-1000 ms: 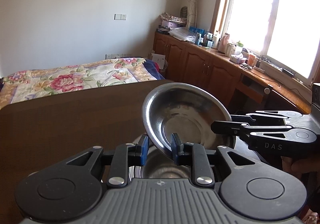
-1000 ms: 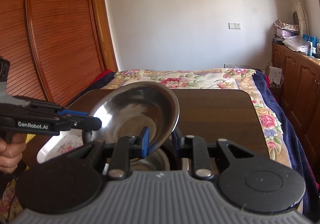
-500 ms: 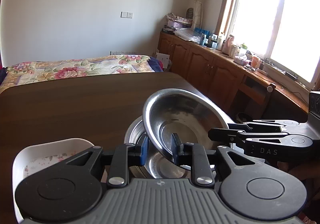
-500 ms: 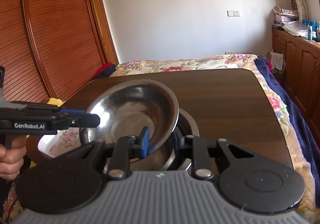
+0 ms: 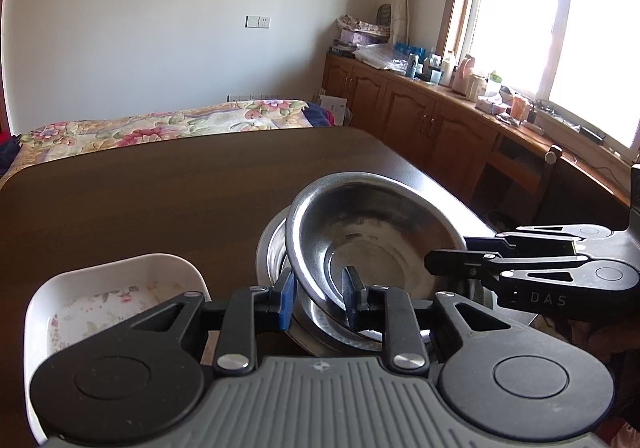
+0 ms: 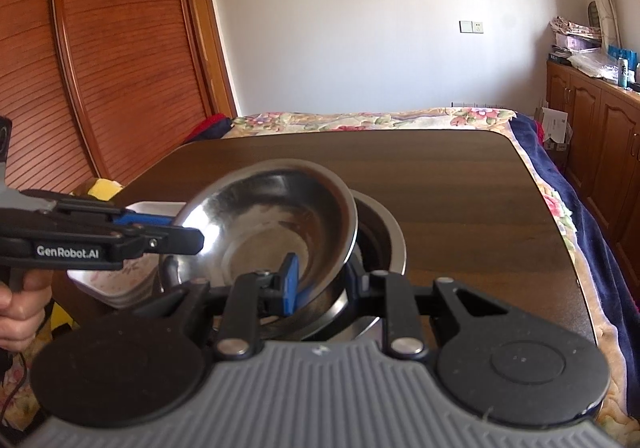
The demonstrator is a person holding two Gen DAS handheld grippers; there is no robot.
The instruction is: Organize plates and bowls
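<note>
I pinch the rim of the shiny round steel bowl (image 5: 372, 244) with both my left gripper (image 5: 319, 298) and my right gripper (image 6: 322, 280), tilted over a bigger steel bowl (image 6: 380, 236) on the dark wooden table (image 6: 460, 184), beside a white flowery dish (image 5: 108, 296)

a dark wooden table (image 5: 160, 200) with rounded corners is stretching ahead of the fingers in both views. a wide steel basin (image 6: 384, 232) is sitting on it directly past the fingertips. a white floral-printed dish (image 5: 100, 300) is resting on it too, just left of the left gripper's fingers, close beside the basin; whether they touch is unclear.
</note>
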